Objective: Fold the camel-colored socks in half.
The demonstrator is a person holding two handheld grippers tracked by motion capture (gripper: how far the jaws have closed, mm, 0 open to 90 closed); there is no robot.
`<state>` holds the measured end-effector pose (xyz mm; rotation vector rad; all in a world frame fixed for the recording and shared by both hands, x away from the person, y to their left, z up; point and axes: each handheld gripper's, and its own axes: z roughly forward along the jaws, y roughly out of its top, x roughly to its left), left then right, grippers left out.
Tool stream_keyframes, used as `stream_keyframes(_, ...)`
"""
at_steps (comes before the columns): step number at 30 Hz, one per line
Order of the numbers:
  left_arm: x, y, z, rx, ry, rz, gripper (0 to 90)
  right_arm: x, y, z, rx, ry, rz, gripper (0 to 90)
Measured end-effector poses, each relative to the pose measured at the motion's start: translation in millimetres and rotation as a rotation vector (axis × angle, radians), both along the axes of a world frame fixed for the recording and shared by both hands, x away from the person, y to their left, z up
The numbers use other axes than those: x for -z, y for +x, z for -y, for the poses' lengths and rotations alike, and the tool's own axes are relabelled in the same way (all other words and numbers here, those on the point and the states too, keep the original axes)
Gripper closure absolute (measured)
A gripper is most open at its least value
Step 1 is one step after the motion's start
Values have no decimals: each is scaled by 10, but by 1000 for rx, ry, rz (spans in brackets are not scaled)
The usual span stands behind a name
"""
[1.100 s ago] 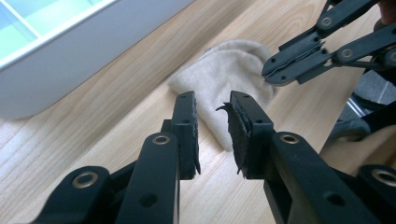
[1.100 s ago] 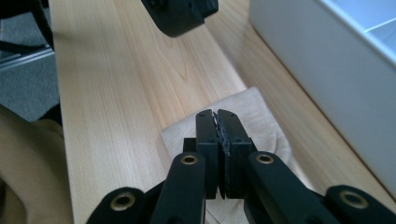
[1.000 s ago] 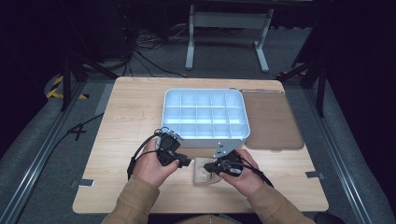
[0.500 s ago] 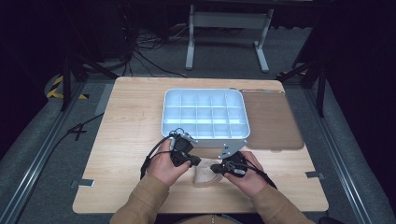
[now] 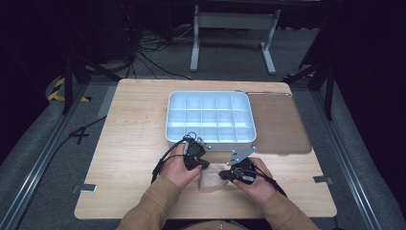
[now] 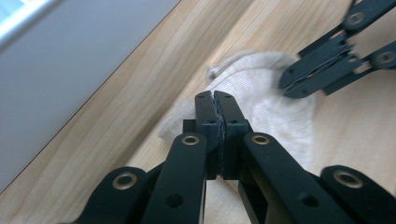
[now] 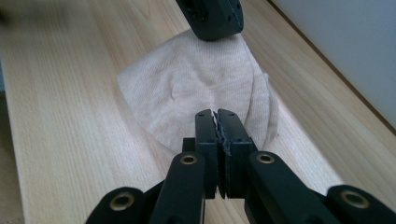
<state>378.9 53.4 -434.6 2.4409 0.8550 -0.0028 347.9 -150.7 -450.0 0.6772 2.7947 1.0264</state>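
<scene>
Looking at this one, both grippers are working on a small beige cloth (image 5: 210, 178) that is lying on the wooden table (image 5: 129, 143), just in front of the white compartment tray (image 5: 210, 117) and between the person's two hands.

In the left gripper view the left gripper (image 6: 217, 109) is sitting with its jaws pressed together and the cloth's (image 6: 271, 107) edge running under the tips. I'm reading that as pinching the fabric, though the pads are so tight together I can't actually see a fold between them. The right gripper (image 7: 217, 122) is looking the same in its own view: jaws clenched, tips planted at the near edge of the cloth (image 7: 196, 79), probably nipping it, but I can't tell for sure.

Handling-wise, I'm guessing this thing is behaving like any thin knit rag: super light, totally floppy, nothing fragile about it. It's already bunching and wrinkling where the tips are sitting. It isn't slippery, and the ribbed pads should be biting fine.

Where to grab: I'm thinking edges or corners, one per gripper and well apart, so it's hanging flat instead of balling up. Pinching the middle is just going to be making a lump. Going too shallow is risking a slip.
</scene>
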Motion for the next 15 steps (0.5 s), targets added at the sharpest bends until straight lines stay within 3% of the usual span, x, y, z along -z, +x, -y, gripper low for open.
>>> stream_keyframes(4,76,30,0,0,25,-7,897,47,4,28,14,-6,-9,887)
stream_keyframes(10,86,35,-37,-9,24,-4,897,103,7,61,20,8,-10,894)
stream_keyframes(15,-15,-34,-87,4,-23,15,895,98,-1,54,19,0,-5,894)
